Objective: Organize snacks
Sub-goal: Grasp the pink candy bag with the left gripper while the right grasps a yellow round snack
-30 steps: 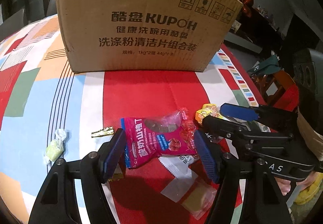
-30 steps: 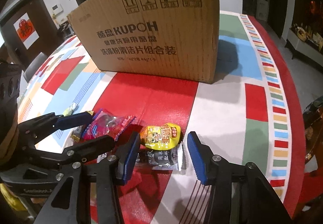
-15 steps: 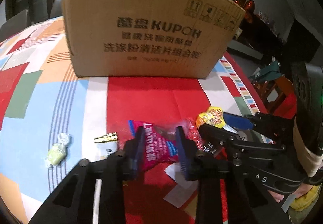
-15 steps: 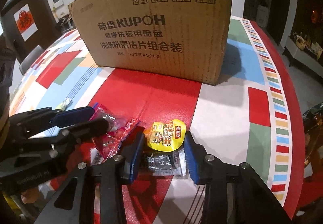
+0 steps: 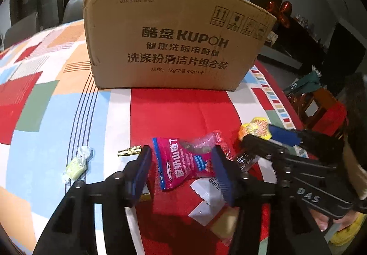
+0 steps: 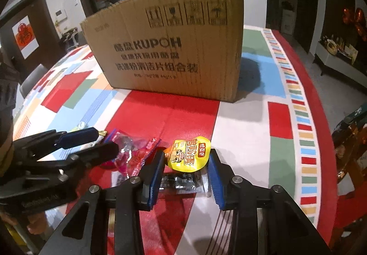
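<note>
My left gripper [image 5: 181, 161] is shut on a pink snack packet [image 5: 183, 163] and holds it just above the tablecloth. My right gripper [image 6: 185, 163] is shut on a yellow snack pouch [image 6: 188, 154], lifted over a dark clear packet [image 6: 181, 182] on the table. A tall brown cardboard box [image 5: 174, 41] stands behind, also in the right wrist view [image 6: 169, 48]. The right gripper and yellow pouch [image 5: 254, 127] show at the right of the left wrist view. The left gripper and pink packet [image 6: 133, 149] show at the left of the right wrist view.
A green wrapped candy [image 5: 75, 165] and a small gold-wrapped piece [image 5: 129, 151] lie left of the left gripper. White and clear flat packets [image 5: 206, 200] lie below the pink packet. The colourful tablecloth [image 6: 279, 117] ends at a red edge on the right, with chairs beyond.
Both grippers closed from wide open onto their packets, then rose slightly; the pink packet and yellow pouch now hang between the pads.
</note>
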`<state>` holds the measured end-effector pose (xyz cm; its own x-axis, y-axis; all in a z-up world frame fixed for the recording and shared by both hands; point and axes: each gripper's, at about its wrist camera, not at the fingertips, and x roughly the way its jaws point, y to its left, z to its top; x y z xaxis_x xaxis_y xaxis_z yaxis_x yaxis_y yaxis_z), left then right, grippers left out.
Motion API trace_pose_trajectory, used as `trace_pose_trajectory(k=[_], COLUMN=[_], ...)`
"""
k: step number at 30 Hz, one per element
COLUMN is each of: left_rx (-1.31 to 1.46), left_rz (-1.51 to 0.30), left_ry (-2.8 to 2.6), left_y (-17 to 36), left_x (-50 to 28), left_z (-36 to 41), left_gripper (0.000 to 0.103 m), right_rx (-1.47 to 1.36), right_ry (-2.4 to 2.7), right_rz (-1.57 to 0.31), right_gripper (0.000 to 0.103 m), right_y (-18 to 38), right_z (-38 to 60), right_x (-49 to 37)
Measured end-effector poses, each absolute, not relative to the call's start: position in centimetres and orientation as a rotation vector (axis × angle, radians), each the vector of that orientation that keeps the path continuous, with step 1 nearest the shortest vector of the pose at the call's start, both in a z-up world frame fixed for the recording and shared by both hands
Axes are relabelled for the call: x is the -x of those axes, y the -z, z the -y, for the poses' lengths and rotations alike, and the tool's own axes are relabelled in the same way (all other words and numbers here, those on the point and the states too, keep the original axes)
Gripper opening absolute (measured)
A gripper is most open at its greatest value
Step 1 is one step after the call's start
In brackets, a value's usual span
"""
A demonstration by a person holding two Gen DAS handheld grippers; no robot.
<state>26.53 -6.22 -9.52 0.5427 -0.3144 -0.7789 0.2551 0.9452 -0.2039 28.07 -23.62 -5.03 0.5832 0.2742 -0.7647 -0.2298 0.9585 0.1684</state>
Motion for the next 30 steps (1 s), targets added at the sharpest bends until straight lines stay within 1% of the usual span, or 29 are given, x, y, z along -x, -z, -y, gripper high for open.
trace_pose_trajectory(k=[1, 4, 5, 7, 9, 11, 16, 18, 21, 22, 24, 26, 30], left_rx=[0.063, 0.057, 0.048, 0.042, 0.047, 0.041, 0.022, 0.03, -0.002, -0.01, -0.012, -0.015, 0.011], left_rz=[-0.945, -0.958, -0.962, -0.97, -0.994, -1.016, -1.014, -1.016, -0.979, -0.972, -0.959, -0.947, -0.957], left_ry=[0.345, 0.364, 0.358, 0.346, 0.344, 0.322, 0.292, 0.277, 0.274, 0.273, 0.273, 0.274, 0.282], left_y=[9.6, 9.7, 9.8, 10.1, 10.5, 11.0, 11.6, 11.8, 11.9, 11.9, 11.8, 11.6, 11.4], left_x=[-26.5, -26.6, -26.7, -27.0, -27.3, -27.7, -28.1, -28.4, -28.0, -27.8, -27.6, -27.5, -27.5], left_z=[6.5, 7.1, 7.5, 8.0, 8.4, 8.8, 9.5, 9.5, 9.7, 9.6, 9.4, 9.2, 8.5], left_gripper=[0.064, 0.067, 0.073, 0.078, 0.079, 0.083, 0.085, 0.08, 0.065, 0.056, 0.052, 0.041, 0.04], right_rx=[-0.051, -0.04, -0.038, -0.043, -0.05, -0.055, -0.086, -0.085, -0.081, -0.08, -0.081, -0.08, -0.081], right_ry=[-0.292, -0.278, -0.272, -0.264, -0.259, -0.244, -0.234, -0.234, -0.239, -0.241, -0.243, -0.244, -0.247], right_rz=[-0.895, -0.877, -0.873, -0.872, -0.876, -0.879, -0.892, -0.894, -0.893, -0.893, -0.893, -0.893, -0.887], right_gripper=[0.039, 0.039, 0.039, 0.039, 0.039, 0.039, 0.039, 0.039, 0.039, 0.039, 0.039, 0.039, 0.039], right_y=[4.8, 4.4, 4.3, 4.3, 4.5, 4.7, 5.2, 5.3, 5.3, 5.3, 5.3, 5.3, 5.0], right_z=[23.7, 24.2, 24.4, 24.9, 25.2, 25.7, 26.5, 26.5, 26.3, 26.2, 26.0, 25.8, 25.4], right_x=[-27.9, -27.2, -27.0, -26.8, -26.8, -26.8, -27.0, -26.9, -26.8, -26.7, -26.7, -26.7, -26.6])
